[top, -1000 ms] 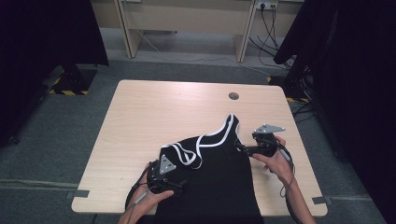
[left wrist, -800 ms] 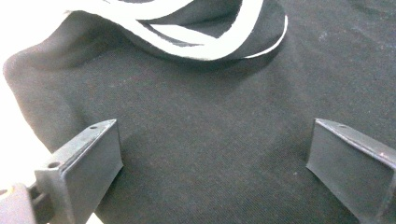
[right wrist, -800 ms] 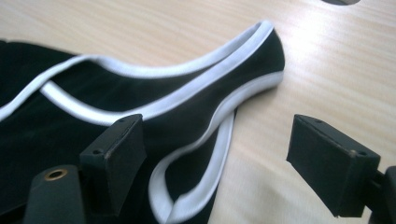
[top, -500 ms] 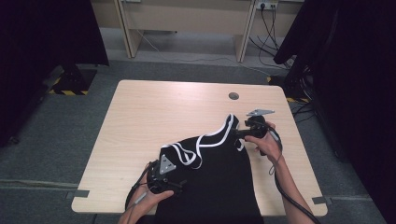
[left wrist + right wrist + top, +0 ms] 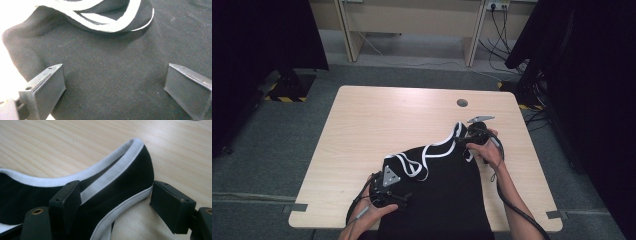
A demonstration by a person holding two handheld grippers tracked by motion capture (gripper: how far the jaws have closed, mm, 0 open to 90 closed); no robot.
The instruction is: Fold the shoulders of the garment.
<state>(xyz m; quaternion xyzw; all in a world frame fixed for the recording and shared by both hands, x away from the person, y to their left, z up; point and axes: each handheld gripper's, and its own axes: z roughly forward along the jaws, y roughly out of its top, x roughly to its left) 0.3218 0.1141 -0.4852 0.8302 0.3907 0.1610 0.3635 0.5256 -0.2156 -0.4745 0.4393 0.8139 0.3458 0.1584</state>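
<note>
Now garment strap [image 5: 120, 182] sits between right tool [image 5: 115, 202] jaws.

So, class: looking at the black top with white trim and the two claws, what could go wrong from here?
1. The right claw straddles the strap with its jaws closing but not yet pressing; it may pinch only the white trim and slip off.
2. The left claw is open over the black top, not gripping, so a pull on the strap could drag the garment.
3. The top overhangs the table edge and might slide off.
</note>
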